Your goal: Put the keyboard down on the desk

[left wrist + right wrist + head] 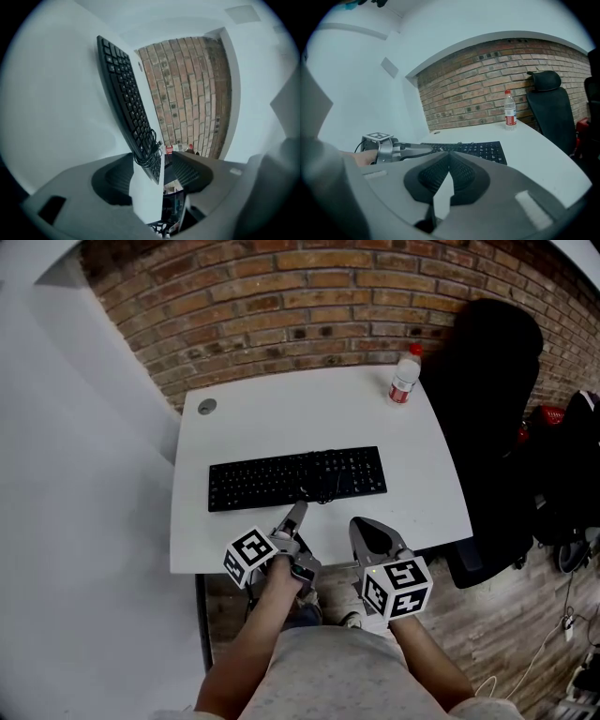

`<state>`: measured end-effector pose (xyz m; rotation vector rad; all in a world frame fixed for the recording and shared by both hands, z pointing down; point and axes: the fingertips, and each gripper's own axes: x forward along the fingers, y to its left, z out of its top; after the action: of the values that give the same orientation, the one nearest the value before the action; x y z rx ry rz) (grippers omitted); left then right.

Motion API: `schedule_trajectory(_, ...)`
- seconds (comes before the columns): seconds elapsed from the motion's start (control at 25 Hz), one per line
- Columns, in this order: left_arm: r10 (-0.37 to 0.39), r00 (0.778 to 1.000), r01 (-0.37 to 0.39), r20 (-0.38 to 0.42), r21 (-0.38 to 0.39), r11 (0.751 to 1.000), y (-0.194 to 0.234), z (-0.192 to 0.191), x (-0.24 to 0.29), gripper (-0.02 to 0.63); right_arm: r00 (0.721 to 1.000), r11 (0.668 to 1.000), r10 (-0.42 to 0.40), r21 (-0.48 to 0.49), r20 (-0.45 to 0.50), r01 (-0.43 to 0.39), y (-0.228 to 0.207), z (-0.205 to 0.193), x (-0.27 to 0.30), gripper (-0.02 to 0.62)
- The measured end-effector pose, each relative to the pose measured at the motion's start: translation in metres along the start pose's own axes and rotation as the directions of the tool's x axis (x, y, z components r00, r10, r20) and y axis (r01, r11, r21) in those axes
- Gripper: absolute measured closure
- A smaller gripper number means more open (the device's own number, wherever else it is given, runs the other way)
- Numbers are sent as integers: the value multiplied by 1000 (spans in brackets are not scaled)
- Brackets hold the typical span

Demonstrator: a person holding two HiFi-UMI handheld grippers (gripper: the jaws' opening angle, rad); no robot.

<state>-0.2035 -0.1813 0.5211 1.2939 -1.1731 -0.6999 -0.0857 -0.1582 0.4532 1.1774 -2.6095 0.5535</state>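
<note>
The keyboard (296, 478) is lying flat on the white worktop (281, 418), towards its front edge, so the putting-down is looking done. To my judgement only drawing the tongs clear is remaining. The left tongs (294, 517) are standing spread at the keyboard's near edge, pads pressing on nothing. The right tongs (367, 532) are pressed together and empty, hovering just beside them. The head view is giving the whole keyboard at rest. The left gripper view is adding what it barely shows: a coiled cable (149, 152) on the keyboard, seen through the gap in the 2 pads. The right gripper view is showing its own tips meeting.
</note>
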Motion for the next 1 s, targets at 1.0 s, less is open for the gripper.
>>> schedule_trajectory(1.0,-6,1000,8,-6,864,503,-81,-58,-51,601,988,991,126,-52,90,-122,12,23,-54,586)
